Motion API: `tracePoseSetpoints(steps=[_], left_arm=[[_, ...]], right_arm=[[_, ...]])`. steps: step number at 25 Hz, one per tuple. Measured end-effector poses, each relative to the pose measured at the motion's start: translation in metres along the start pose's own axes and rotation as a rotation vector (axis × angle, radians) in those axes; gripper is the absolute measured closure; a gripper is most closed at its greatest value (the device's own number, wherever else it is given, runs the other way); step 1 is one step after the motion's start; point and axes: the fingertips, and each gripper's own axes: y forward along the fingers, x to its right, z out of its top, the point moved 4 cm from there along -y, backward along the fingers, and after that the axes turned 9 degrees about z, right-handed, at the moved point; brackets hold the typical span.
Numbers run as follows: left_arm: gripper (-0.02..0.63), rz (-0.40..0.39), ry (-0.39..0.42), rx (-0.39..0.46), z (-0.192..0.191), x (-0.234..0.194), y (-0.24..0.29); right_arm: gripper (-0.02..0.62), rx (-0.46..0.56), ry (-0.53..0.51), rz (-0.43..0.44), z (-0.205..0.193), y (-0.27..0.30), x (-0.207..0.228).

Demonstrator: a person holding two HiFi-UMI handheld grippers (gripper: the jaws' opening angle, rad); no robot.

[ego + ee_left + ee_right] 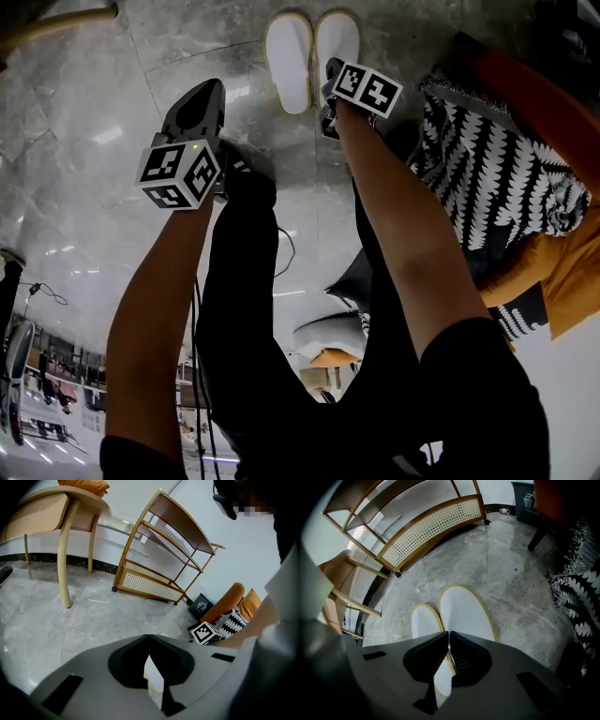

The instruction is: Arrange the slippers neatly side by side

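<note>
1. A grey marble floor [84, 103] is seen steeply from above, with two bare forearms reaching out from the bottom of the frame.
2. Two white slippers with pale yellow edging are laid at the top centre of the head view: the slipper on the left [289, 61] and the slipper on the right [338, 42]. They are set side by side, touching along their inner edges and pointing the same way.
3. The right gripper [334, 67] is held just beside the near end of the slipper on the right, and its marker cube [367, 88] is turned upward.
4. In the right gripper view, its jaws are seen closed together with nothing pinched between them. They are placed over the near ends of both slippers, above the seam where the two meet. Contact with the slippers cannot be made out.
5. The left gripper [215, 88] is held to the left of the slippers, over bare floor and apart from them.
6. In the left gripper view, its jaws are seen closed, tip against tip, with nothing held.
7. A black-and-white patterned cushion [492, 173] is seen at the right of the head view.
8. A wooden shelf rack [161, 559] with a cane panel is shown in the middle of the left gripper view.
</note>
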Motion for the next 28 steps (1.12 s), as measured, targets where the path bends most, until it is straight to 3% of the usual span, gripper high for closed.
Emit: tracePoseSetpoints(steps=[6,10,12,15,18,21,23,26,28], left_arm=[[0.591,0.002,-0.003,-0.004,-0.004,0.005,-0.003],[0.591,0.004,0.017,-0.021,-0.005,0.007,-0.007],[0.590,0.007,0.031,-0.027,-0.002,0.010,-0.009],[0.589,0.017,0.064,-0.045,0.005,0.018,-0.020],[0.591,0.040,0.091,-0.058,0.018,0.028,-0.037],[0.591,0.064,0.079,-0.036,0.043,0.046,-0.061],[0.590,0.061,0.064,-0.025,0.062,0.069,-0.088],[0.591,0.021,0.086,-0.044,0.085,0.111,-0.139],[0.591,-0.013,0.147,-0.062,0.103,0.138,-0.168]], right_arm=[[0.554,-0.027,-0.022,-0.003,0.002,0.000,0.001],[0.551,-0.063,-0.120,-0.047,0.004,-0.007,0.000],[0.491,-0.071,-0.160,-0.070,0.007,-0.017,-0.001],[0.510,-0.052,-0.152,-0.068,0.014,-0.045,-0.003],[0.551,0.001,-0.154,-0.013,0.030,-0.085,-0.016],[0.561,0.051,-0.116,0.122,0.054,-0.133,-0.045],[0.561,0.051,-0.114,0.146,0.064,-0.178,-0.065],[0.561,0.024,-0.222,0.118,0.073,-0.258,-0.100],[0.561,0.035,-0.312,0.122,0.090,-0.312,-0.131]])
